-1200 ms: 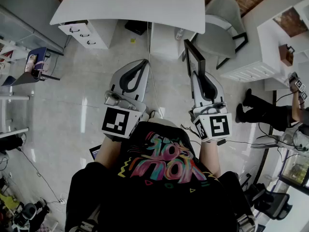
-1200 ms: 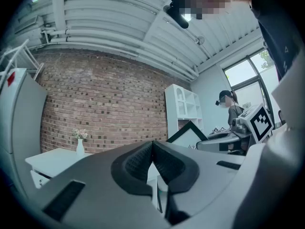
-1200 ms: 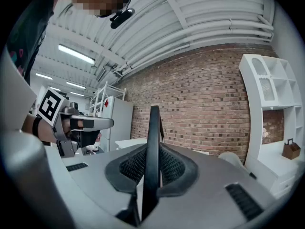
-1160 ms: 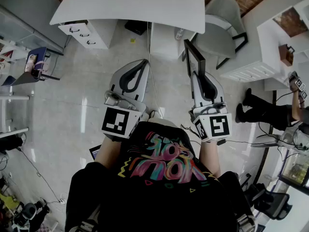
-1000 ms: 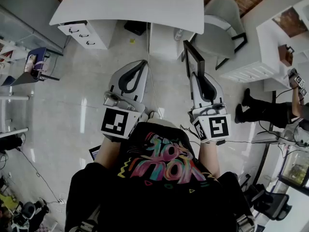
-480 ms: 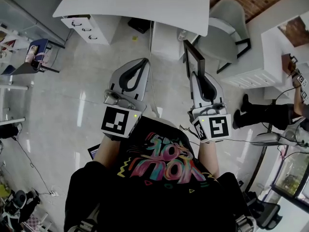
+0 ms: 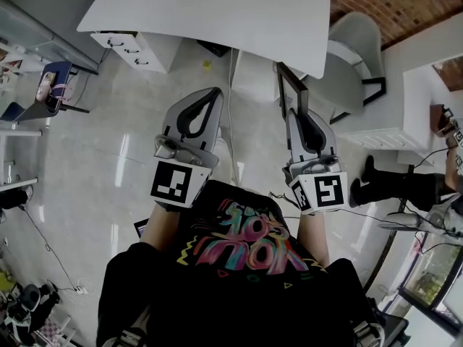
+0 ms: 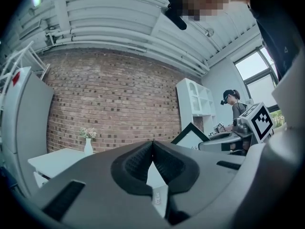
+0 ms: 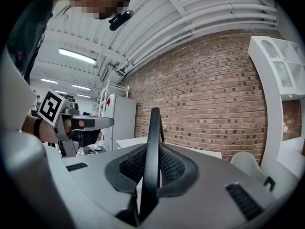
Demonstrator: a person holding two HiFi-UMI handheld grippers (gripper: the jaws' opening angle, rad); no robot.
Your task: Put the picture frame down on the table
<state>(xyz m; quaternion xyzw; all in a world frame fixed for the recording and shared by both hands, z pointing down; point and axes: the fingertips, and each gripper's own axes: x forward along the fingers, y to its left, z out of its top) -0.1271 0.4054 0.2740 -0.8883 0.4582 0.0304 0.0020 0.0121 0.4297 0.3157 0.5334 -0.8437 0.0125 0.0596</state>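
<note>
Right gripper view: right gripper (image 9: 152,152) is pinching the black picture frame (image 9: 153,125), which sits edge-on btw the pads and stands upright. Prob. kept vertical so its lower edge can meet the table first. Head view: frame is in the air ahead of that gripper, close to the white table (image 7: 217,13) at its near right corner. Can't tell if it's over the top yet, and it's not set down. Left gripper (image 7: 214,92) is alongside, well apart from the frame. Its own view shows jaws pressed together w/ nothing btw them, likely just kept clear. Around: grey chair (image 7: 354,49) right of the table, drawer unit (image 7: 134,45) under its left end, vase w/ flowers (image 8: 88,142) near the brick wall, another person (image 7: 398,183) far right. Near tabletop looks bare; the chair is the closest obstacle.
</note>
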